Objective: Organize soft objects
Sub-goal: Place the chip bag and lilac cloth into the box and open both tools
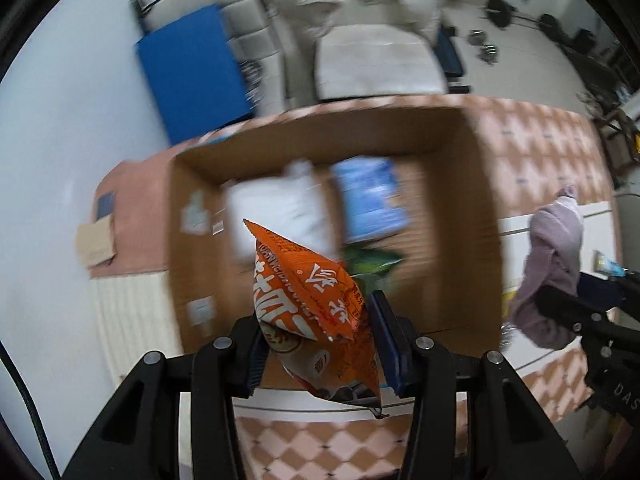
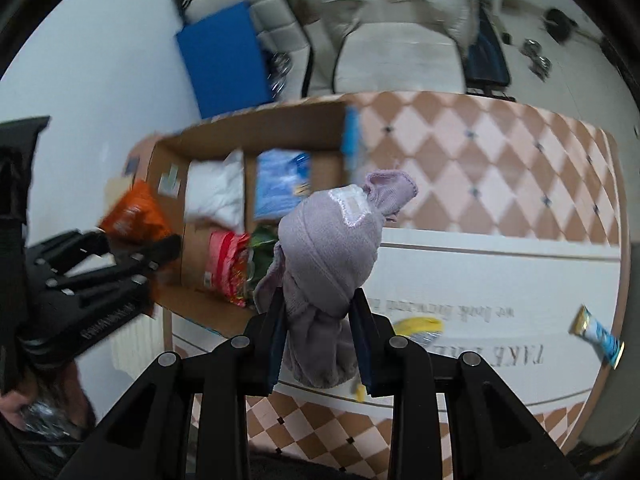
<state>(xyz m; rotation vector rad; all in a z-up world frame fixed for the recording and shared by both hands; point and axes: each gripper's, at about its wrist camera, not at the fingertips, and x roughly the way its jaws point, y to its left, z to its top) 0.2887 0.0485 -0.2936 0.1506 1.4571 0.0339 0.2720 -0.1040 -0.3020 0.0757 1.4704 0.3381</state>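
Observation:
My left gripper is shut on an orange snack packet and holds it above the near wall of an open cardboard box. The box holds a white soft pack, a blue pack and a green packet. My right gripper is shut on a rolled lilac sock bundle, held to the right of the box. The bundle also shows in the left wrist view. A red packet lies in the box.
The box stands on a checked tablecloth beside a white mat. A blue and gold wrapped bar and a yellow packet lie on the mat. A blue panel and a pale chair stand behind the table.

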